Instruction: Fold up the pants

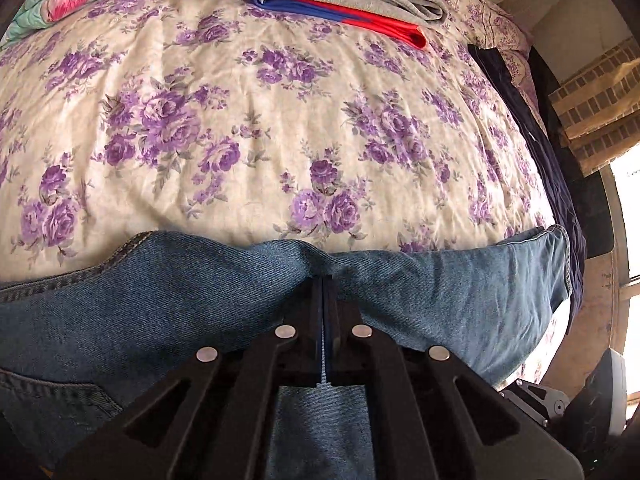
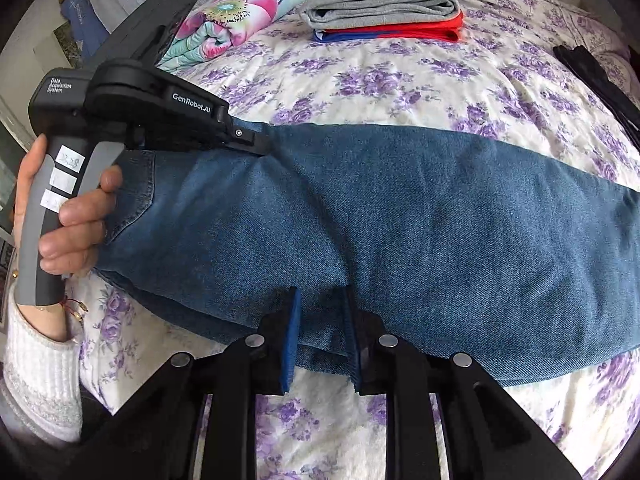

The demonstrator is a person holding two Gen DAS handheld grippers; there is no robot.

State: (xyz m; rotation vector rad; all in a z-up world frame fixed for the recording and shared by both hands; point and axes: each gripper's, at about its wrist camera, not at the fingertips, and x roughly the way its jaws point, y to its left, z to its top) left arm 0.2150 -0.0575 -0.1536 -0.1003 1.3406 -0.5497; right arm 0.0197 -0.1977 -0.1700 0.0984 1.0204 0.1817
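Blue denim jeans (image 2: 420, 232) lie across the floral bedspread, the legs stacked lengthwise and a back pocket at the left end. In the left wrist view the jeans (image 1: 160, 300) fill the lower frame, hem at the right. My left gripper (image 1: 327, 280) is shut on a pinch of the denim at the far long edge; it also shows in the right wrist view (image 2: 264, 148), held by a hand. My right gripper (image 2: 320, 300) is open, its blue-padded fingers (image 2: 290, 340) astride the near edge of the jeans, the fabric lying between them.
A stack of folded clothes, grey (image 2: 384, 0) on red and blue (image 2: 400, 34), sits at the far side of the bed (image 2: 360, 76). A rolled floral quilt (image 2: 232, 16) lies far left. A dark garment (image 2: 600, 76) lies at the right edge. A brick wall and window (image 1: 600, 100) are to the right.
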